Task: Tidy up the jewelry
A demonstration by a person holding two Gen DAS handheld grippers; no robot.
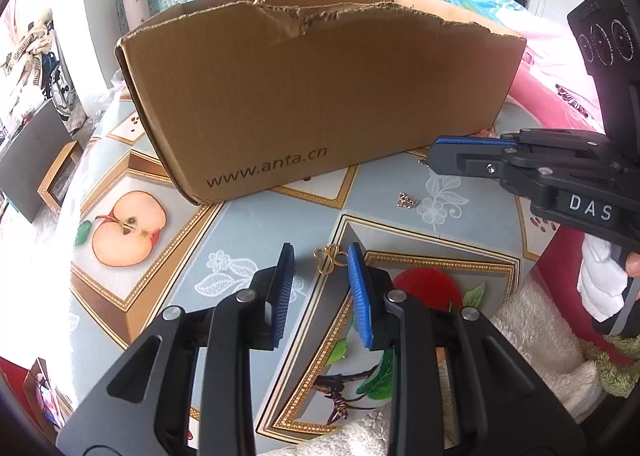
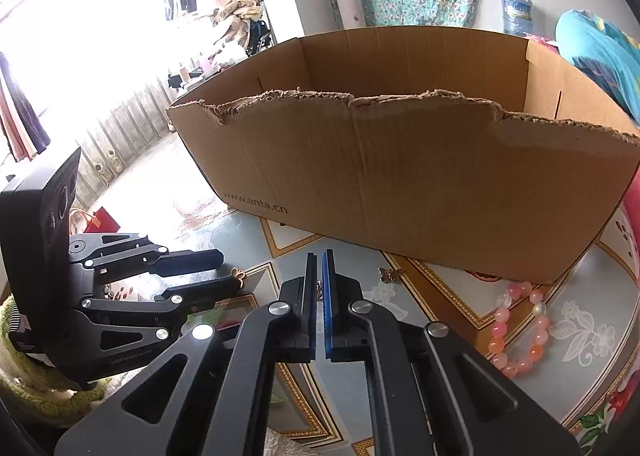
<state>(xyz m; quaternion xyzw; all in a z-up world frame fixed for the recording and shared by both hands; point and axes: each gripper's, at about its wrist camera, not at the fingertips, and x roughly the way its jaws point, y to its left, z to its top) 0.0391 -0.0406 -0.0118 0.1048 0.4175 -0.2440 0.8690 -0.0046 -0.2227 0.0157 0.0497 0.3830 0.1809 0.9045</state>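
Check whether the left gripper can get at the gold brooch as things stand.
Probably yes. The left gripper is open, and the gold brooch lies on the table just ahead between its jaws, with nothing in the way.

Black angular plastic left gripper (image 1: 320,256): blue ribbed finger pads (image 1: 359,288), silver round pivot screws (image 1: 245,295). Right gripper (image 1: 434,153) marked "DAS".

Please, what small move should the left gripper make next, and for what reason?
Probably the left gripper should ease forward and down a little, then close. Its jaws stand open, and the gold clover piece lies on the tablecloth just at the fingertips, not yet held. The cardboard box waits behind it. The right gripper looks shut on something small, so it seems busy.
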